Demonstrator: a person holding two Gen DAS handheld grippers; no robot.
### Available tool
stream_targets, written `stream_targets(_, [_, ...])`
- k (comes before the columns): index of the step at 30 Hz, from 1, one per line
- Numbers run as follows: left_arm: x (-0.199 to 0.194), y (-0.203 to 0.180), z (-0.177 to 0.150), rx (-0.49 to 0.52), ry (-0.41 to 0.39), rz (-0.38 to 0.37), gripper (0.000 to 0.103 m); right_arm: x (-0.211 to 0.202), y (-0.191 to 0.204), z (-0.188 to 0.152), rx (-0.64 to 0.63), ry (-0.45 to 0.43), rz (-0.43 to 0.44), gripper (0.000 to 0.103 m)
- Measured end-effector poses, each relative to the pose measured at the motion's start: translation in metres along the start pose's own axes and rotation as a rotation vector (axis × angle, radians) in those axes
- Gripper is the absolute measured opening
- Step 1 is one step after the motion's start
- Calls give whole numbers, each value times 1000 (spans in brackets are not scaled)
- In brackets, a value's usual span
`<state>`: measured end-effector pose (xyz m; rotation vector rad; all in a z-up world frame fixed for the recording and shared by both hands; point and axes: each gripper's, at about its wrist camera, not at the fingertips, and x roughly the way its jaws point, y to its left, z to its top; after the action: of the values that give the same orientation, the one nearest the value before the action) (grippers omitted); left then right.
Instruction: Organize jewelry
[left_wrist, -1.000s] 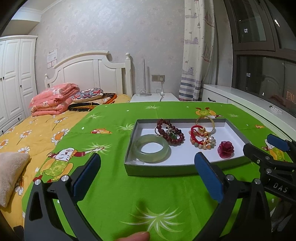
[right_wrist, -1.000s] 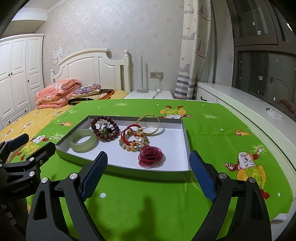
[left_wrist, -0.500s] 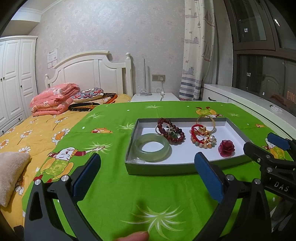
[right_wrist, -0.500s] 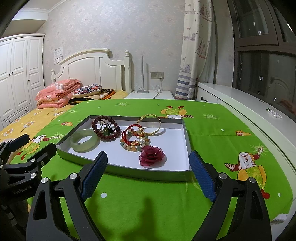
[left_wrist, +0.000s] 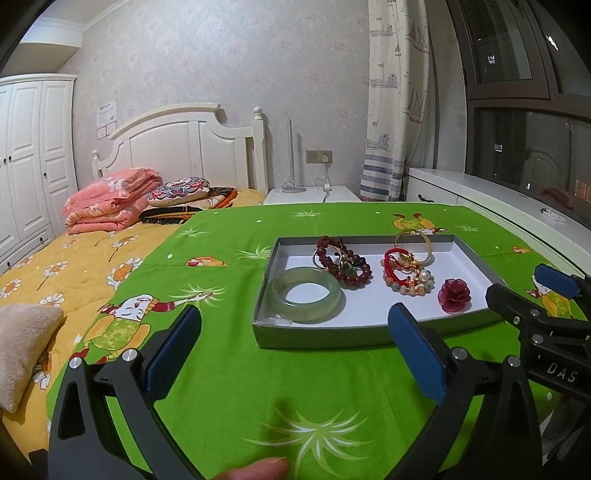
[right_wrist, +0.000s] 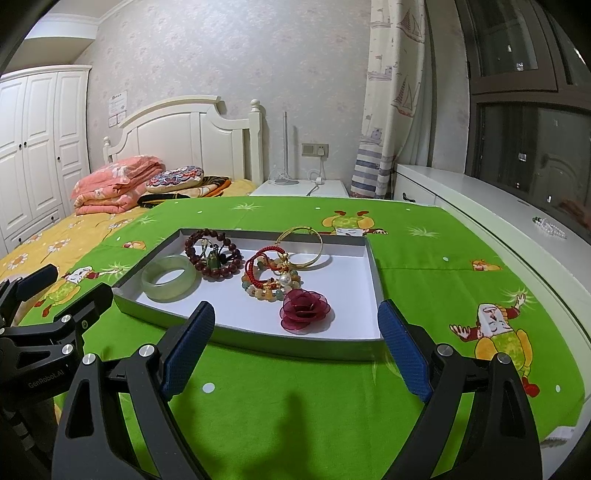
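Note:
A shallow grey tray (left_wrist: 325, 336) (right_wrist: 255, 341) with a white floor lies on the green bedspread. Inside it sit a pale green jade bangle (left_wrist: 304, 294) (right_wrist: 168, 277), a dark red bead bracelet (left_wrist: 341, 260) (right_wrist: 214, 254), a red cord and bead bracelet with a pearl (left_wrist: 404, 275) (right_wrist: 271, 275), a gold bangle (left_wrist: 413, 240) (right_wrist: 301, 245) and a dark red fabric flower (left_wrist: 453, 296) (right_wrist: 304, 311). My left gripper (left_wrist: 295, 350) hovers open in front of the tray's near left side. My right gripper (right_wrist: 295, 343) hovers open before the tray's near right side. Both hold nothing.
The green cloth (right_wrist: 424, 280) covers a bed with a yellow daisy sheet (left_wrist: 66, 266) at left. Folded pink blankets (left_wrist: 110, 199), a white headboard (left_wrist: 184, 147), a nightstand (left_wrist: 310, 194) and a white window ledge (right_wrist: 498, 206) stand beyond. A beige cushion (left_wrist: 22, 343) lies near left.
Both grippers have drifted very slightly, so the tray shifts a little in each view. Both stay open, and nothing in the tray has moved.

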<state>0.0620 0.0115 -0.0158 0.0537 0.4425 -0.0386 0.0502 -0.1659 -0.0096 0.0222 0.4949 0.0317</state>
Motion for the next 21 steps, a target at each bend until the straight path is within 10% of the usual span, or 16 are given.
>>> stream_targets(21, [-3,-2,-3,19,-3,12,98,-2,1,1,-13,-9,3,84])
